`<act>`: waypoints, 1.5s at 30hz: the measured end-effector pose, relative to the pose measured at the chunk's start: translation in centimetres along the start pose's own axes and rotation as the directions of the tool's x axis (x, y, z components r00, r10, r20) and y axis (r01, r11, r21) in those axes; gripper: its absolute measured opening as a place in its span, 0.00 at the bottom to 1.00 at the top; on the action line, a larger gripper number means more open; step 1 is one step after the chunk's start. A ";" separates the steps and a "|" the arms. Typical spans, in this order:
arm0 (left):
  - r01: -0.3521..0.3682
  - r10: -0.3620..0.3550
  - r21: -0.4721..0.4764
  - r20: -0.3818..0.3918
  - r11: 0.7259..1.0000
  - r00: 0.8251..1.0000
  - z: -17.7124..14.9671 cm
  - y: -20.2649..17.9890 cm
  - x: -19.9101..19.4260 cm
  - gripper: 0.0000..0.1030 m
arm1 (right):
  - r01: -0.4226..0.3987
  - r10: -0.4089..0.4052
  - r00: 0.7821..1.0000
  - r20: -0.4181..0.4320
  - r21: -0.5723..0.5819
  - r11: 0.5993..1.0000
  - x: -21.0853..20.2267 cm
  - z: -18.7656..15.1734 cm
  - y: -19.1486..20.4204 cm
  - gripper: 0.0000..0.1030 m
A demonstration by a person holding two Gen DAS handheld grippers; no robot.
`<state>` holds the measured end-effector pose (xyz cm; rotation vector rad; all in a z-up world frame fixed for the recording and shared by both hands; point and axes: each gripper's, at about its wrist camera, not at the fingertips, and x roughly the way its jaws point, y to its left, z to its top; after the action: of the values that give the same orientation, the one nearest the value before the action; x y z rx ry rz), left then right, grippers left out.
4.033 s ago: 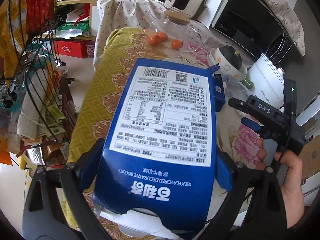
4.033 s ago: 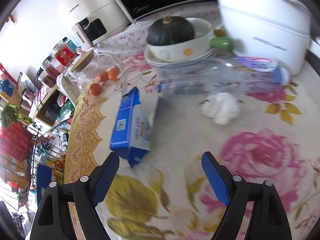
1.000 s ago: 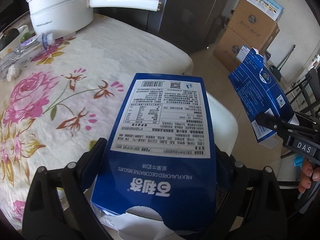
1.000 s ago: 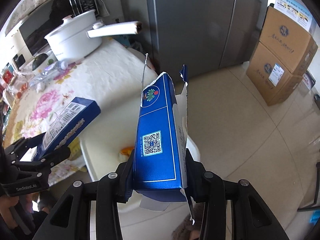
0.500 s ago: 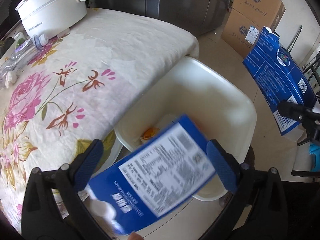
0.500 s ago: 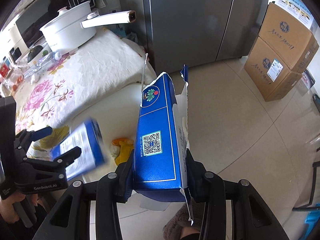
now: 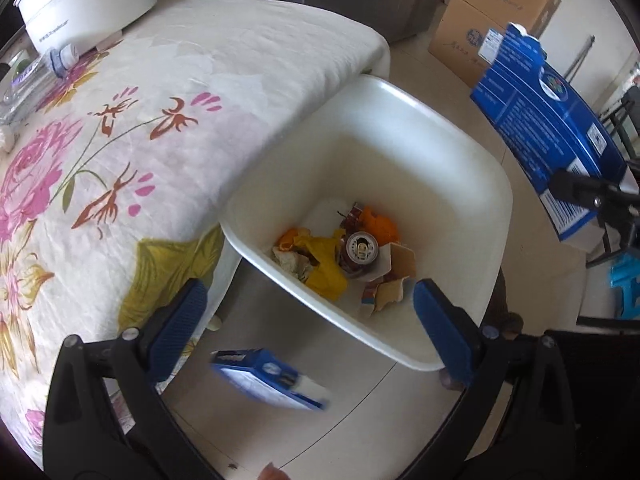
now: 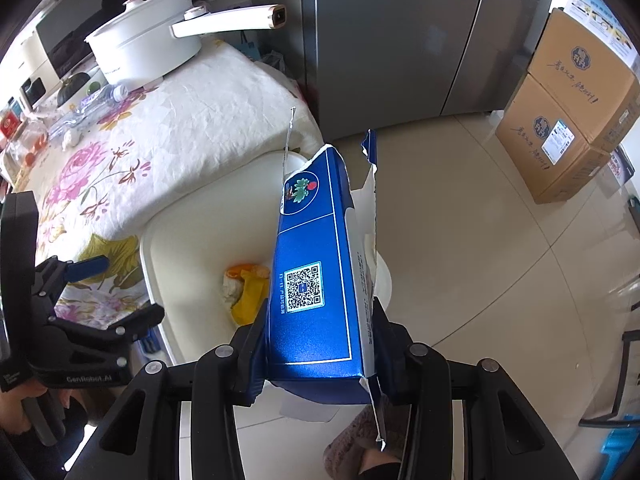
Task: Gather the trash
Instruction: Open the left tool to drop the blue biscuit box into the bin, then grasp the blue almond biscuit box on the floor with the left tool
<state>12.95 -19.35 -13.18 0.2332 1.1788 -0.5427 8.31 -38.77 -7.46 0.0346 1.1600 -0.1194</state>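
My left gripper (image 7: pixel 310 304) hangs open and empty over the near rim of a white bin (image 7: pixel 400 160). The blue biscuit box (image 7: pixel 268 378) shows blurred below that rim, over the floor tiles outside the bin. Inside the bin lie a drink can (image 7: pixel 362 248), yellow wrapping and orange peel. My right gripper (image 8: pixel 320 336) is shut on a torn blue carton (image 8: pixel 316 260), held upright above the bin (image 8: pixel 192 248) at its right side. The same carton (image 7: pixel 548 120) appears at the right of the left wrist view. The left gripper (image 8: pixel 126 288) is at the right wrist view's left edge.
A table with a floral cloth (image 7: pixel 160 120) adjoins the bin's left side and carries a white pot (image 7: pixel 80 4) and a plastic bottle (image 7: pixel 36 72). Stacked cardboard boxes (image 7: pixel 492 12) and a grey fridge (image 8: pixel 400 40) stand behind. A slippered foot (image 8: pixel 360 440) is below the right gripper.
The biscuit box slipped out of the left gripper and dropped below the bin's near rim. The left gripper tipped down over the bin. The right gripper kept still with its carton.
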 end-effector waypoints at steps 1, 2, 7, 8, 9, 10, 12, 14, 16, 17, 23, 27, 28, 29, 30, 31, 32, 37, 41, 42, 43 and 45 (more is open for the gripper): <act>0.007 -0.007 0.011 -0.005 1.000 1.000 -0.3 0.0 -0.2 0.99 | -0.003 0.003 1.000 -0.003 -0.007 1.000 0.0 0.0 0.2 0.43; 0.011 -0.011 0.021 -0.010 1.000 1.000 -0.7 -0.1 -0.3 0.99 | -0.009 0.009 1.000 -0.008 -0.018 1.000 0.1 -0.1 0.4 0.43; -0.004 0.010 0.104 -0.051 0.995 0.999 -3.6 0.3 -0.5 0.99 | -0.030 0.027 0.999 -0.040 -0.062 0.998 0.7 -0.3 1.5 0.43; -0.011 0.018 0.118 -0.058 0.993 0.998 -4.2 0.6 -0.5 0.99 | -0.032 0.028 0.999 -0.046 -0.069 0.997 0.8 -0.4 1.7 0.43; -0.015 0.023 0.130 -0.064 0.991 0.998 -4.9 0.9 -0.5 0.99 | -0.034 0.031 0.998 -0.050 -0.075 0.997 0.9 -0.4 1.9 0.43; -0.017 0.027 0.143 -0.071 0.990 0.997 -5.7 1.2 -0.3 0.99 | -0.037 0.033 0.998 -0.053 -0.081 0.996 1.0 -0.5 2.1 0.43; -0.029 0.044 0.168 -0.088 0.985 0.995 -7.4 1.8 0.2 0.99 | -0.044 0.039 0.998 -0.057 -0.092 0.995 1.0 -0.6 2.7 0.43; -0.038 0.059 0.191 -0.107 0.981 0.993 -9.1 2.3 1.5 0.99 | -0.051 0.045 0.997 -0.061 -0.101 0.994 1.1 -0.8 3.1 0.43; -0.037 0.069 0.241 -0.126 0.970 0.990 -11.2 2.5 3.3 0.99 | -0.058 0.051 0.997 -0.066 -0.108 0.992 1.2 -1.0 3.3 0.43; -0.042 0.080 0.274 -0.132 0.961 0.988 -12.1 2.6 4.2 0.99 | -0.060 0.052 0.996 -0.070 -0.110 0.992 1.2 -1.0 3.3 0.43; -0.082 0.138 0.358 -0.135 0.930 0.981 -17.3 4.6 10.7 0.99 | -0.078 0.070 0.994 -0.086 -0.092 0.993 1.4 -1.2 2.7 0.43; -0.114 0.155 0.327 -0.102 0.938 0.983 -18.4 6.2 14.4 0.99 | -0.089 0.079 0.992 -0.097 -0.103 0.991 1.4 -1.4 2.5 0.44; -0.127 0.163 0.324 -0.088 0.937 0.983 -18.5 6.4 15.2 0.99 | -0.090 0.080 0.992 -0.100 -0.105 0.990 1.4 -1.5 2.6 0.44; -0.132 0.166 0.322 -0.081 0.938 0.983 -18.5 6.8 15.7 0.99 | -0.094 0.083 0.991 -0.105 -0.108 0.990 1.4 -1.6 2.6 0.44; -0.132 0.165 0.319 -0.080 0.938 0.983 -18.6 7.2 16.5 0.99 | -0.098 0.086 0.990 -0.111 -0.110 0.989 1.5 -1.7 2.6 0.44; -0.138 0.173 0.322 -0.080 0.937 0.982 -18.6 7.4 17.3 0.99 | -0.104 0.090 0.989 -0.120 -0.114 0.988 1.6 -1.8 2.7 0.44; -0.139 0.174 0.325 -0.083 0.936 0.981 -18.4 7.6 18.0 0.99 | -0.111 0.095 0.987 -0.131 -0.123 0.986 1.7 -1.9 3.0 0.44; -0.117 0.146 0.264 -0.092 0.957 0.985 -17.0 9.3 19.9 0.99 | -0.131 0.098 0.980 -0.173 -0.189 0.973 2.2 -2.9 4.9 0.44; -0.069 0.097 0.225 -0.118 0.972 0.988 -16.4 10.0 21.0 0.99 | -0.151 0.104 0.976 -0.192 -0.245 0.958 2.0 -3.8 6.5 0.44; -0.062 0.092 0.229 -0.124 0.971 0.988 -16.5 9.9 21.4 0.99 | -0.152 0.102 0.975 -0.197 -0.259 0.954 2.0 -4.0 7.0 0.44; -0.055 0.088 0.233 -0.131 0.971 0.988 -16.6 9.9 21.7 0.99 | -0.149 0.096 0.975 -0.201 -0.270 0.951 2.0 -4.2 7.2 0.44; -0.045 0.082 0.237 -0.149 0.971 0.985 -16.7 9.9 22.7 0.99 | -0.149 0.089 0.974 -0.210 -0.289 0.946 2.2 -4.4 7.7 0.44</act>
<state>10.69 -9.81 -41.37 0.5213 1.2559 -0.6148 6.03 -30.90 -11.50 -0.1587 1.3581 0.1749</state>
